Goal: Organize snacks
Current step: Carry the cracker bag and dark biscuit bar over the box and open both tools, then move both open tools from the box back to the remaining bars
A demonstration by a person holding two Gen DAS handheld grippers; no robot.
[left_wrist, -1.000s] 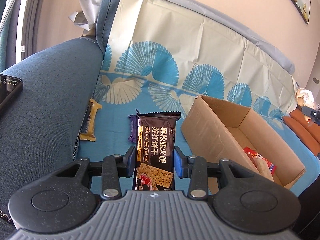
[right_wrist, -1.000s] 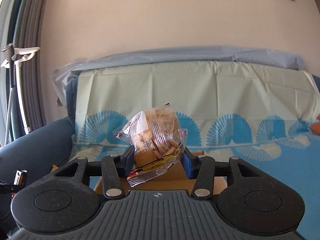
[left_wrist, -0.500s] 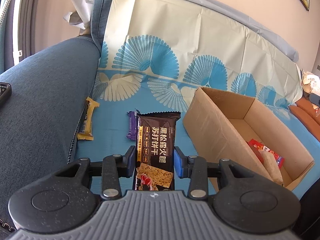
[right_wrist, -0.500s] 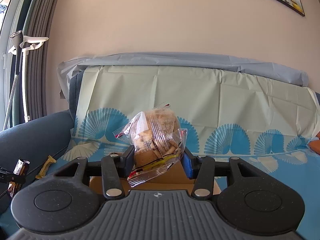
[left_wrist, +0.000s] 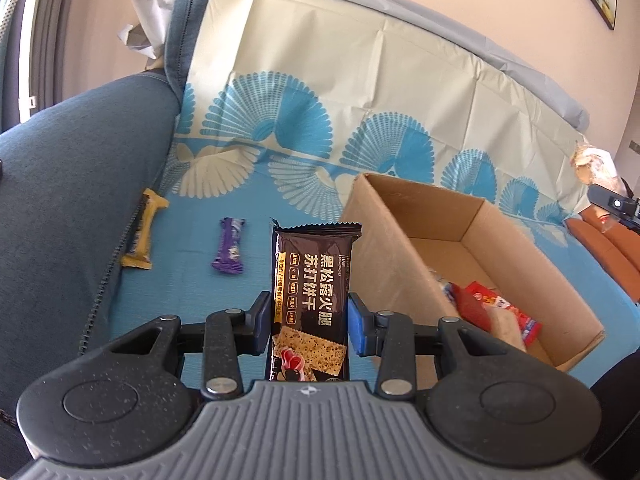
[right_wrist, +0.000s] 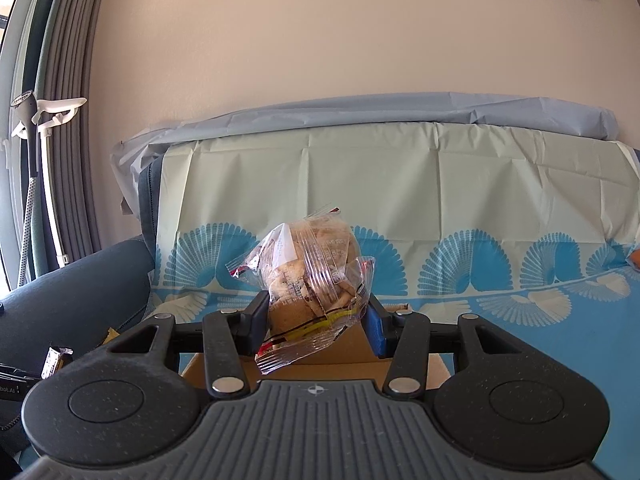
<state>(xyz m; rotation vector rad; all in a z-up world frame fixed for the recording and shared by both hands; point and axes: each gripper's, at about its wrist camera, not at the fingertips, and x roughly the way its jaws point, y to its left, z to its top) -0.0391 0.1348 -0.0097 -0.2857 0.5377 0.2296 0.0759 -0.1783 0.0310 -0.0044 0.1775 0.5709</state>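
The left gripper [left_wrist: 308,326] has its jaws pinching a dark brown cracker packet [left_wrist: 312,304], which stands upright between the blue pads, its top edge above them. Below and beyond it lies a sofa seat covered by a blue and cream sheet with fan patterns [left_wrist: 304,80]. An open cardboard box [left_wrist: 384,240] sits on the seat just to the right of the packet; red wrapped snacks [left_wrist: 496,308] lie in its near corner. On the sheet to the left of the packet lie a small purple candy bar [left_wrist: 229,250] and, against the blue armrest [left_wrist: 72,184], a yellow snack bar [left_wrist: 143,234].

The right gripper [right_wrist: 316,322] has its jaws clamped on a clear bag of biscuits [right_wrist: 308,276], held tilted, with its crimped end hanging toward the camera. Directly beneath the bag shows the rim of the cardboard box [right_wrist: 320,370], in front of the sheet-draped sofa back.
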